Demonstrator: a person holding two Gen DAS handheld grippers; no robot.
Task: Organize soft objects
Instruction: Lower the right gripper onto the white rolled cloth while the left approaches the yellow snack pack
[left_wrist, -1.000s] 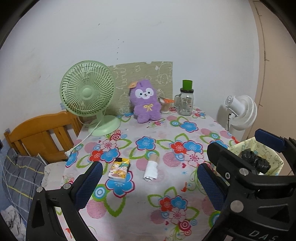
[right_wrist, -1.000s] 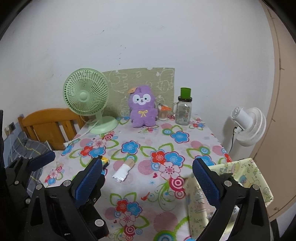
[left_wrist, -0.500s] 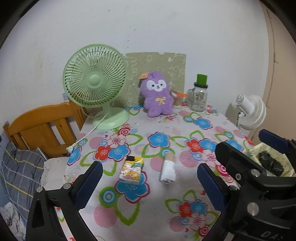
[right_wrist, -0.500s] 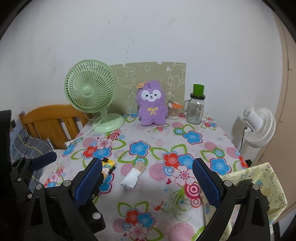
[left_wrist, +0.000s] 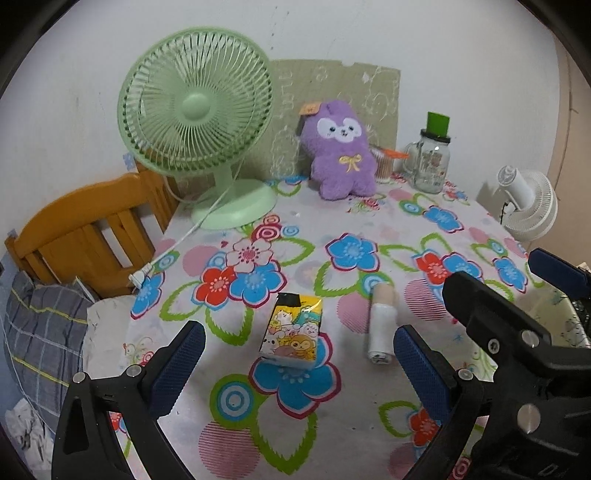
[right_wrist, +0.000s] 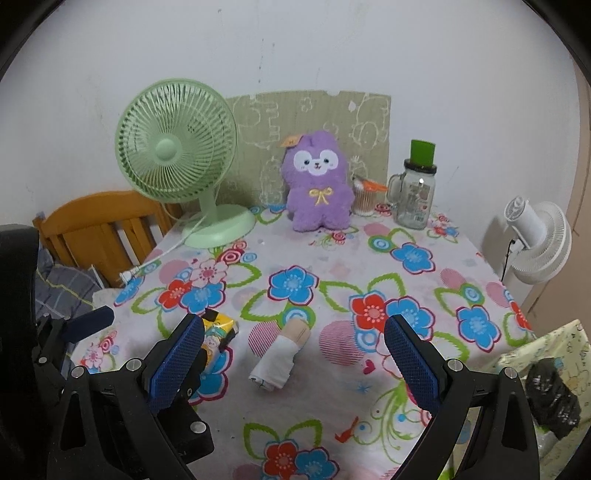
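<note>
Both grippers moved in over table since 1 s ago; fan and plush loom larger. Left gripper (left_wrist: 295, 363) jaws apart, empty, tissue pack (left_wrist: 291, 332) between fingers ahead. Right gripper (right_wrist: 293, 360) jaws apart, empty, above rolled sock (right_wrist: 282, 354). Floral tablecloth (right_wrist: 369, 266) covers table. Green fan (right_wrist: 175, 147), purple plush (right_wrist: 317, 184), glass jar (right_wrist: 415, 199) against white wall. Wooden chair (left_wrist: 81, 232) left; white fan (right_wrist: 537, 240), fabric basket (right_wrist: 550, 354) right.

A rolled sock (left_wrist: 380, 325) (white, beige cuff) lies beside a cartoon-printed tissue pack (left_wrist: 291, 326); purple plush (left_wrist: 341, 147) sits upright.
</note>
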